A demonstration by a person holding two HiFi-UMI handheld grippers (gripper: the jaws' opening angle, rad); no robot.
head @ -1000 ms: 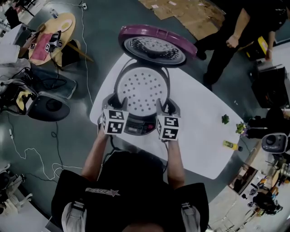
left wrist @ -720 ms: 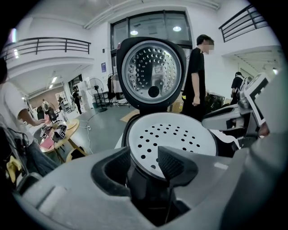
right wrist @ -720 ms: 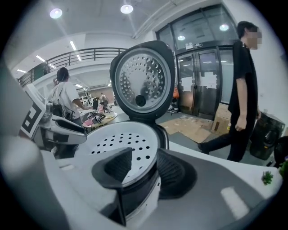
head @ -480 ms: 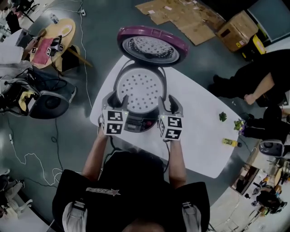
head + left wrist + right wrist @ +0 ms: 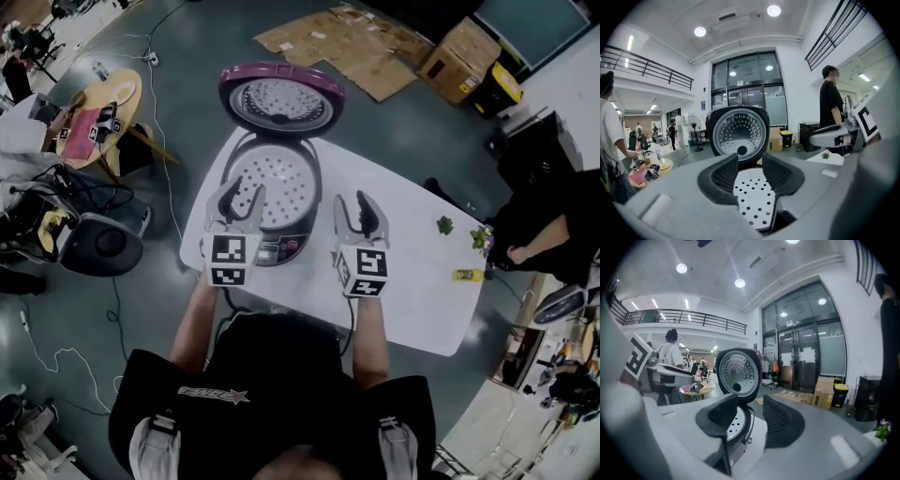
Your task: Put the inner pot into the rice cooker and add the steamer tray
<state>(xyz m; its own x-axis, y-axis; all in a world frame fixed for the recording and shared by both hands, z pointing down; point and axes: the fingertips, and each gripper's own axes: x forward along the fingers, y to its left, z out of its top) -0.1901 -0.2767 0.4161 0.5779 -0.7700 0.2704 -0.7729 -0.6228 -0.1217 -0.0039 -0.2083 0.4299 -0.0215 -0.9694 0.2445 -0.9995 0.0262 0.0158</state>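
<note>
The rice cooker [image 5: 283, 249] stands on the white table [image 5: 412, 281] with its purple lid [image 5: 281, 101] swung open at the back. The white perforated steamer tray [image 5: 272, 186] lies in its mouth. My left gripper [image 5: 239, 195] hovers over the cooker's left rim; its jaws have just been closing but stand open with nothing between them. In the left gripper view the tray [image 5: 752, 197] shows below the gripper [image 5: 750, 159]. My right gripper [image 5: 355, 204] hangs open and empty to the right of the cooker. The right gripper view has the gripper [image 5: 750, 401] beside the tray [image 5: 732, 425].
A small green plant [image 5: 444, 225] and a yellow object [image 5: 466, 275] sit near the table's right edge. Flattened cardboard [image 5: 347, 42] lies on the floor behind. A round wooden table [image 5: 98, 98], cables and a dark case [image 5: 98, 244] are at left. A person [image 5: 544, 225] is at right.
Both grippers have lifted away from the tray's rim. The right one has drifted rightward off the cooker, the left slightly left. The tray stays in the cooker.
</note>
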